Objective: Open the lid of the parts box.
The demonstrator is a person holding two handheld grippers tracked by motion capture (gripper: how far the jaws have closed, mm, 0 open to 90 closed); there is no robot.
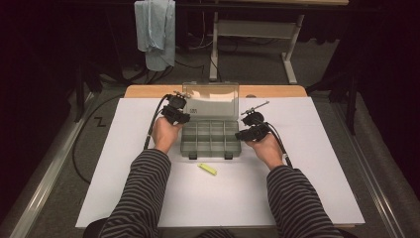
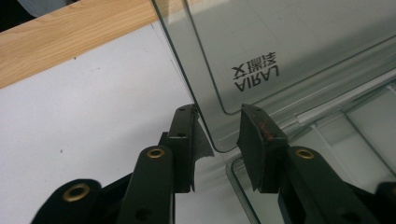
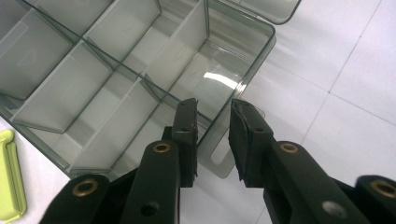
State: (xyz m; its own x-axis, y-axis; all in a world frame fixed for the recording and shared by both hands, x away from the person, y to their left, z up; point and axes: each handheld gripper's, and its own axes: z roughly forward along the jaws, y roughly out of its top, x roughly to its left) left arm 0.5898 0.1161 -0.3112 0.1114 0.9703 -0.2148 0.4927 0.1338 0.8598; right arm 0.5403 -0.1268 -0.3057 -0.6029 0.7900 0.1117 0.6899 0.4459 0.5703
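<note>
A clear plastic compartment box [image 1: 210, 141] stands open in the middle of the table, its lid [image 1: 210, 96] raised at the back and its compartments empty. My left gripper [image 1: 185, 118] is at the box's left rear corner. In the left gripper view its jaws [image 2: 217, 135] straddle the lid's [image 2: 280, 46] lower corner edge, with a gap on the right pad's side. My right gripper [image 1: 239, 134] is at the box's right side. Its jaws [image 3: 213, 135] stand around the box's [image 3: 93, 84] side wall, one inside and one outside, and are not visibly pressing it.
A small yellow-green piece [image 1: 207, 168] [image 3: 10, 177] lies on the white sheet [image 1: 307, 163] just in front of the box. A strip of wooden tabletop [image 1: 148, 91] [image 2: 70, 37] shows behind. A blue cloth [image 1: 156, 32] hangs beyond the table, near a white desk frame [image 1: 247, 29].
</note>
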